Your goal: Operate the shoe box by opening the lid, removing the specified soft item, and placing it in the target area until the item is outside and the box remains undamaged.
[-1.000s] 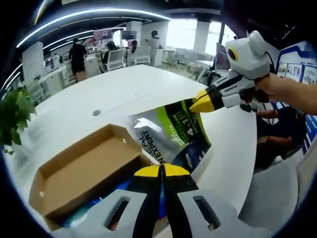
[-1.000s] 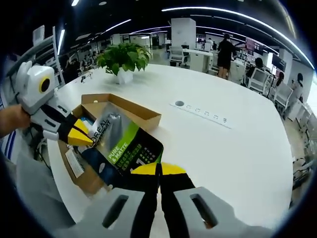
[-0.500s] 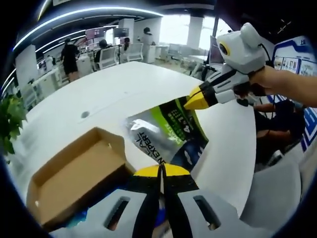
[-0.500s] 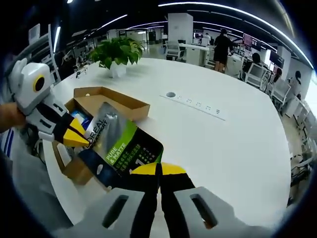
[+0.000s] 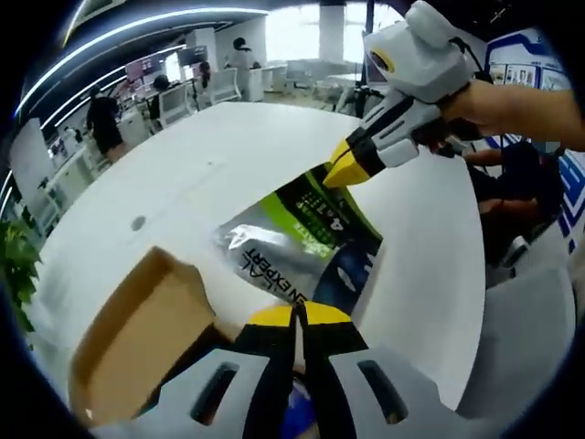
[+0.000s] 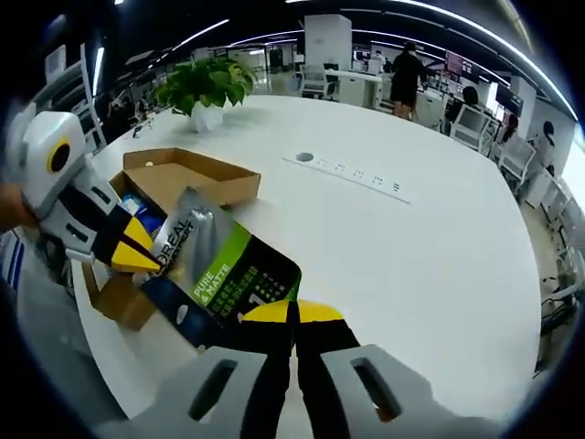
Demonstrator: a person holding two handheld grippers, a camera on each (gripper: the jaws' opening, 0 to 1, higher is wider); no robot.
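Observation:
A soft pouch (image 5: 306,245), silver, green and dark blue with L'Oreal print, hangs stretched between both grippers above the white table (image 5: 228,155). My left gripper (image 5: 297,315) is shut on its near end. My right gripper (image 5: 340,171), held by a hand, is shut on the far end. In the right gripper view the same pouch (image 6: 219,270) runs from my right gripper (image 6: 292,313) to my left gripper (image 6: 137,253). The open brown shoe box (image 6: 187,178) lies behind the pouch, with blue contents showing inside. The same box (image 5: 137,334) sits at the lower left in the left gripper view.
A potted plant (image 6: 206,84) stands at the table's far side. A row of power sockets (image 6: 352,172) is set in the tabletop. Desks, chairs and people fill the office behind. The table's curved edge (image 5: 462,302) is close by, with a seated person past it.
The pouch, held by both grippers, has moved away from the box and out over the open tabletop. Both grippers have stayed shut on it.

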